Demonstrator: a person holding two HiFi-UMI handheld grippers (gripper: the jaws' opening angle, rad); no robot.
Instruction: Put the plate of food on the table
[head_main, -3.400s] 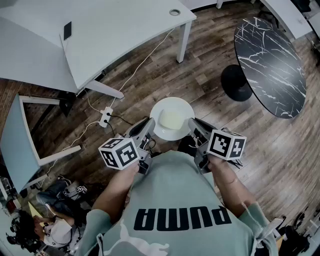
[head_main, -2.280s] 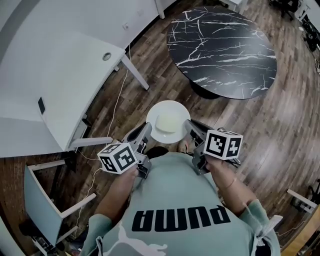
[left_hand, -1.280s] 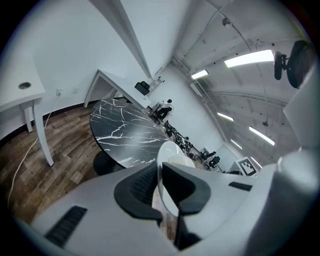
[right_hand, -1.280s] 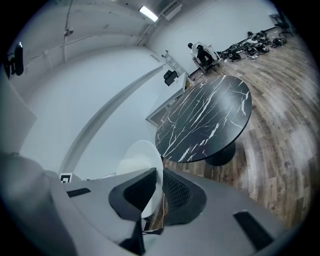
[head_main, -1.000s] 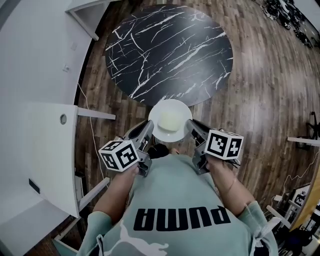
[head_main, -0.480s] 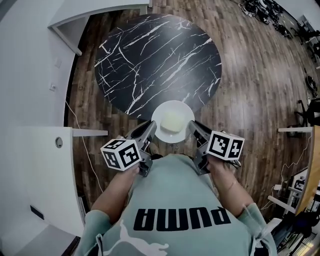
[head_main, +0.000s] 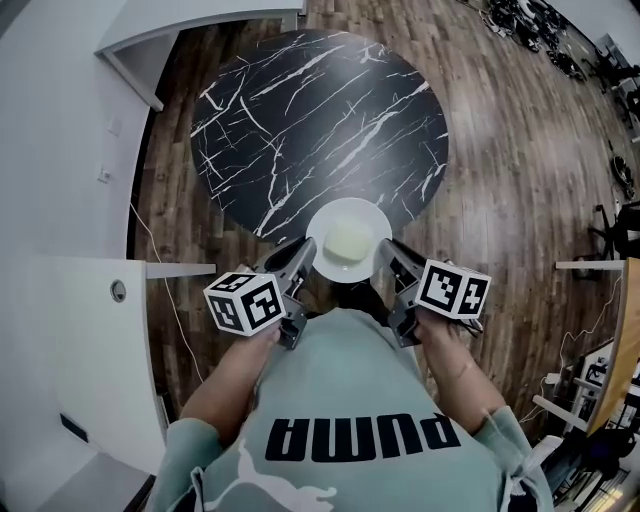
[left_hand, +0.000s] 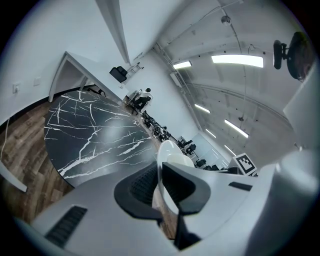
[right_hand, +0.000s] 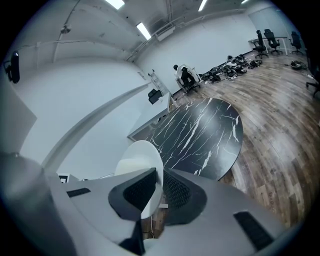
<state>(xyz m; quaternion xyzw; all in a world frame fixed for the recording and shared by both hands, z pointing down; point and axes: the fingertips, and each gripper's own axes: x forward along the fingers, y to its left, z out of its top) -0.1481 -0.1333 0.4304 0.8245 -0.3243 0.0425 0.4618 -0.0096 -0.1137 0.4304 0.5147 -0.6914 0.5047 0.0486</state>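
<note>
A white plate (head_main: 348, 221) with a pale lump of food (head_main: 348, 240) on it hangs in the air just in front of the person's chest, at the near edge of the round black marble table (head_main: 310, 110). My left gripper (head_main: 304, 254) is shut on the plate's left rim (left_hand: 165, 155). My right gripper (head_main: 386, 251) is shut on its right rim (right_hand: 145, 155). The same table shows in the left gripper view (left_hand: 95, 140) and in the right gripper view (right_hand: 200, 132), beyond the plate.
A white desk (head_main: 70, 330) with a round cable hole stands at the left, a white wall or counter behind it. Wooden floor (head_main: 520, 150) lies right of the table. Office chairs and gear (right_hand: 270, 40) stand far across the room.
The person has walked from the white desks toward the black table, carrying the plate in both grippers. In the last half second the table has drawn slightly nearer; both grips are unchanged.
</note>
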